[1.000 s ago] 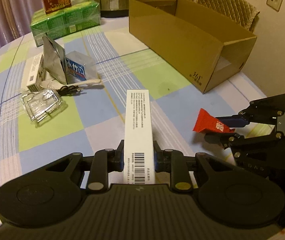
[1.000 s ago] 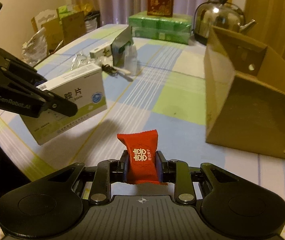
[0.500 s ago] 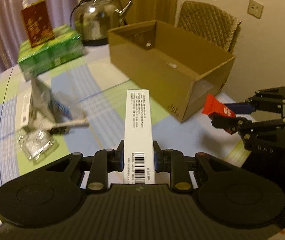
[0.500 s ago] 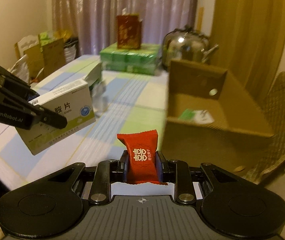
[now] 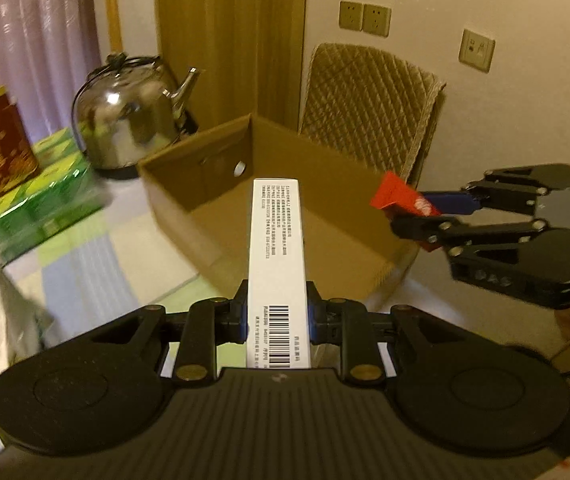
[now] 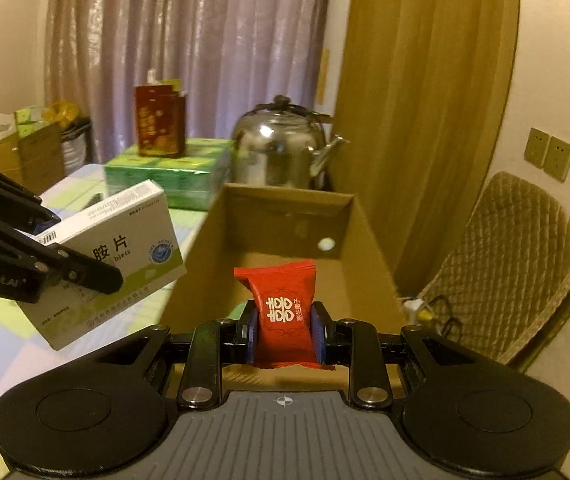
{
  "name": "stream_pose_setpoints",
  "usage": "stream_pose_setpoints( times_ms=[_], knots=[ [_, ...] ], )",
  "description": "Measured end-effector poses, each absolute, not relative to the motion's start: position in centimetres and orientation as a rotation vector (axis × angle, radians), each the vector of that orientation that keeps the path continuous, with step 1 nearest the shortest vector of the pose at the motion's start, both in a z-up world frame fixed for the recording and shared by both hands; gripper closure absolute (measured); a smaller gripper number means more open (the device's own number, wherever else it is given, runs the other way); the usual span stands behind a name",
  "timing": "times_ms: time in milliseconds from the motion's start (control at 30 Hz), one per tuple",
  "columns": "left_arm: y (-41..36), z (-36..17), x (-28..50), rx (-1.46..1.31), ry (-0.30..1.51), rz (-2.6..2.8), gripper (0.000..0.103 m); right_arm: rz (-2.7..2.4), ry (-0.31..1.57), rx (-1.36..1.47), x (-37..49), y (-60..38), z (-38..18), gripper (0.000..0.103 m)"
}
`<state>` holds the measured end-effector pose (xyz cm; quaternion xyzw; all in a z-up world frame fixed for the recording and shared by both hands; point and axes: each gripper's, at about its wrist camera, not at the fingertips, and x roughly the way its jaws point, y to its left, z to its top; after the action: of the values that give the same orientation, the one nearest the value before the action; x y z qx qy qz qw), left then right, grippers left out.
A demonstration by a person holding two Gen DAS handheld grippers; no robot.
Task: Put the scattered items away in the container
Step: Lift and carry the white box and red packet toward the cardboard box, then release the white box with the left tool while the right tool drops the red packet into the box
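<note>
Now left gripper [image 5: 277, 312] clenched on white medicine box [image 5: 278, 256], frame centre, box end over open cardboard box [image 5: 189, 184]. Right gripper [image 6: 285, 330] grasping red candy packet [image 6: 283, 308], lower centre, cardboard box interior behind it. Steel kettle [image 5: 125, 120] and green carton pack [image 5: 37, 204] at upper left, on checked tablecloth [image 5: 85, 276].

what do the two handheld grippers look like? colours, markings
Both are matte black. Left gripper: ribbed grey-black body, two round discs, linkage arms with brass-coloured screws, black fingers; "GenRobot.AI" in grey on its side in the right wrist view. Right gripper: same build, silver screws, blue finger pads, small crosshair mark.
</note>
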<state>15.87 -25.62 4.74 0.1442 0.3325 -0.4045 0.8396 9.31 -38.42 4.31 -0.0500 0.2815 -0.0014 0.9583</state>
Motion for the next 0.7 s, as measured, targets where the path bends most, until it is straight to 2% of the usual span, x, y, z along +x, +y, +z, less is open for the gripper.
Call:
stream_pose_setpoints(
  times_ms=[333, 700],
  knots=[
    [-31.8, 2.0, 20.3, 0.243, 0.770, -0.858, 0.082, -0.024, 0.631, -0.107, 14.2, -41.8, 2.3, 0.079],
    [-35.5, -0.8, 22.0, 0.260, 0.818, -0.876, 0.082, -0.036, 0.666, -0.078, 15.4, -43.7, -0.1, 0.079]
  ],
)
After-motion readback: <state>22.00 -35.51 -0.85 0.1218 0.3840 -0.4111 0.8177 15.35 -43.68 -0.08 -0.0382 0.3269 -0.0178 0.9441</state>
